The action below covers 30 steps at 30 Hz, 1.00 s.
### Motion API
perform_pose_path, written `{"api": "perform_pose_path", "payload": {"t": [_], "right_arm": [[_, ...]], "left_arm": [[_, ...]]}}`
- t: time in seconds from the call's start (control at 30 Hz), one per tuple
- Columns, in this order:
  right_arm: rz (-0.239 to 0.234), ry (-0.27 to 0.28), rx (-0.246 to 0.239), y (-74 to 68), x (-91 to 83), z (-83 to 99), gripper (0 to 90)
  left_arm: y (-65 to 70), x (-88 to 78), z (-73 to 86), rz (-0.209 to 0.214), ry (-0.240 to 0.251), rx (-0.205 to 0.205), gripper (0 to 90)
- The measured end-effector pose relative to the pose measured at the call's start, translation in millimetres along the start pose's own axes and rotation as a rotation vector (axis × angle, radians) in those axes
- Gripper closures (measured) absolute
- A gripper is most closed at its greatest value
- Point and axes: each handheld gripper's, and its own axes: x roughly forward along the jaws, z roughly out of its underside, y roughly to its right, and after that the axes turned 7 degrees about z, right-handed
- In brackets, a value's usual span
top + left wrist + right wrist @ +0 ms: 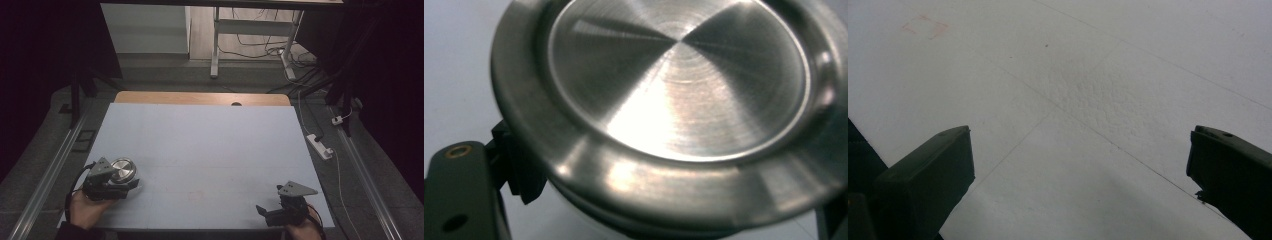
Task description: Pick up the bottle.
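Observation:
A round container with a brushed steel lid [123, 170] sits at the front left of the pale foam board [210, 140]. My left gripper [129, 181], held in a hand, reaches it from the left. In the left gripper view the steel lid [679, 80] looms large, and the black jaws stand at either side beneath its rim, pressed against the body below. My left gripper [674, 212] is shut on this container. At the front right, my right gripper [270, 200] rests low over the board. Its jaws stand wide apart in the right gripper view, and my right gripper [1080, 165] holds nothing.
The foam board covers a wooden table whose far edge [200, 98] shows at the back. A faint red square mark [924, 25] lies on the board ahead of the right gripper. A white power strip [320, 146] and cables lie on the floor to the right.

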Motion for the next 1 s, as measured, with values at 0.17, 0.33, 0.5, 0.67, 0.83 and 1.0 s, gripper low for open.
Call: {"api": "perform_pose_path", "payload": {"t": [0.17,0.33,0.5,0.67,0.83,1.0], "right_arm": [[0.000,0.001,0.000,0.1,-0.1,0.1,0.0],[0.000,0.003,0.004,0.2,-0.2,0.2,0.0],[0.000,0.004,0.006,0.5,-0.4,0.2,0.0],[0.000,0.005,0.007,0.6,-0.2,0.2,0.0],[0.000,0.004,0.008,0.8,-0.3,0.2,0.0],[0.000,0.004,0.008,0.8,-0.4,0.3,0.0]], "left_arm": [[1.7,0.7,-8.0,0.014,0.003,0.015,14.8],[4.7,3.6,-18.6,0.029,0.006,0.041,14.9],[7.5,7.2,-29.5,0.047,0.011,0.062,14.9],[10.7,12.0,-40.8,0.068,0.010,0.085,14.9],[15.7,18.6,-53.5,0.091,0.004,0.117,14.9],[22.7,26.7,-67.6,0.122,0.001,0.150,14.9]]}}
